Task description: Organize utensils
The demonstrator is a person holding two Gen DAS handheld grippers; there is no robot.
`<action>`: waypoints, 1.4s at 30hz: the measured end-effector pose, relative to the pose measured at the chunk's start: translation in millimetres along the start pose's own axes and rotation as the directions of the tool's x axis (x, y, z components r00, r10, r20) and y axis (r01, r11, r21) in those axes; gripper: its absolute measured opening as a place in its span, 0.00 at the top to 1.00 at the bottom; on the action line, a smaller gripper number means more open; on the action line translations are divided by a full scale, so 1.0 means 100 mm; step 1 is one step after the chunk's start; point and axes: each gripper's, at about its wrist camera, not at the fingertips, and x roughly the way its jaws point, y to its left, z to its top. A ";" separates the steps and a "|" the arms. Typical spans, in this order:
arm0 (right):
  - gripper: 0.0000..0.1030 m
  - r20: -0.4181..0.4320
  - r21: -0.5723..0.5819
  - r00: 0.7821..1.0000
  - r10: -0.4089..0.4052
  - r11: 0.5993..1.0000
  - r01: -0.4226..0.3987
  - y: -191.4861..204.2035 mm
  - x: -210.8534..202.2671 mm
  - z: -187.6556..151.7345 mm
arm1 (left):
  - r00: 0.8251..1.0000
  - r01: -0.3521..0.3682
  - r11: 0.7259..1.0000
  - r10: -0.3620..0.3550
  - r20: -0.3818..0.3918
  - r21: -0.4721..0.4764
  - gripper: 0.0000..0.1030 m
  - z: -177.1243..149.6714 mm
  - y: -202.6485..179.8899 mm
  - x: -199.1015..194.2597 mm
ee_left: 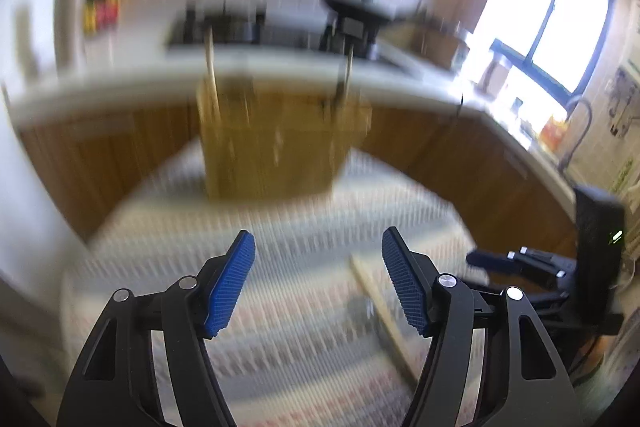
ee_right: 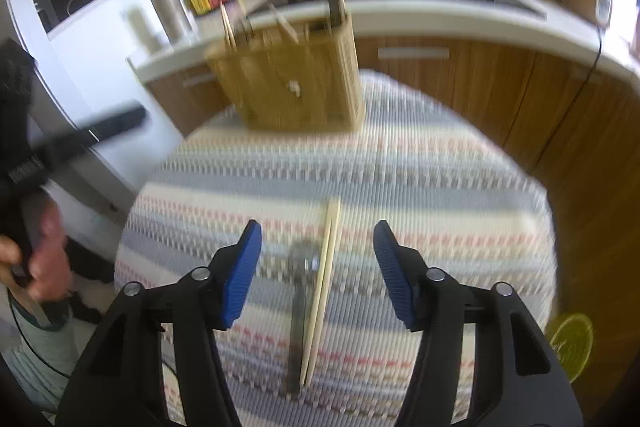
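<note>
Hovering over the striped desk (ee_right: 400,163), the right hand-held gripper (ee_right: 318,247) gapes empty above the chopsticks (ee_right: 326,267) and spoon (ee_right: 302,267) near the near edge, the left hand-held gripper (ee_left: 318,259) likewise gapes empty, and the holder (ee_right: 292,83) stands at the far edge.

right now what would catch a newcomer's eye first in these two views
The wooden utensil holder at the far edge of the striped mat, with sticks poking out of its top. Nearer, a pair of chopsticks lies beside a metal spoon on the mat, in line with the open right gripper. The left gripper also stands open over the mat.
</note>
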 end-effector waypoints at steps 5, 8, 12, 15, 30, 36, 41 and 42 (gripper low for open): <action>0.64 -0.041 0.062 0.999 -0.009 0.998 0.012 -0.16 0.15 -0.31 | 0.978 0.015 0.999 -0.024 -0.208 -0.041 0.49 -0.45 -0.07 0.69; 0.64 -0.033 0.126 0.999 -0.003 0.992 0.007 -0.33 0.12 -0.47 | 0.970 -0.002 1.000 -0.005 -0.243 -0.028 0.50 -0.63 -0.17 0.89; 0.64 -0.011 0.182 1.000 0.002 0.983 0.000 -0.53 0.05 -0.55 | 0.969 -0.040 0.999 0.042 -0.242 0.015 0.51 -0.72 -0.33 1.02; 0.64 -0.011 0.192 1.000 0.003 0.981 -0.001 -0.59 0.04 -0.60 | 0.965 -0.098 0.993 0.111 -0.238 0.069 0.53 -0.75 -0.47 1.11; 0.63 -0.052 0.178 0.998 0.027 0.984 -0.017 -0.59 0.20 -0.64 | 0.953 -0.170 0.964 0.213 -0.216 0.203 0.77 -0.81 -0.65 1.16; 0.63 -0.115 0.124 0.992 0.054 0.991 -0.040 -0.43 0.38 -0.49 | 0.954 -0.173 0.965 0.214 -0.209 0.198 1.00 -0.81 -0.51 1.01; 0.63 -0.188 0.054 0.981 0.056 0.997 -0.047 -0.20 0.64 -0.31 | 0.965 -0.122 0.991 0.132 -0.228 0.055 1.00 -0.74 0.02 0.85; 0.63 -0.199 0.026 0.979 0.032 0.999 -0.028 -0.14 0.70 -0.24 | 0.967 -0.105 0.994 0.110 -0.230 0.034 1.00 -0.73 0.09 0.81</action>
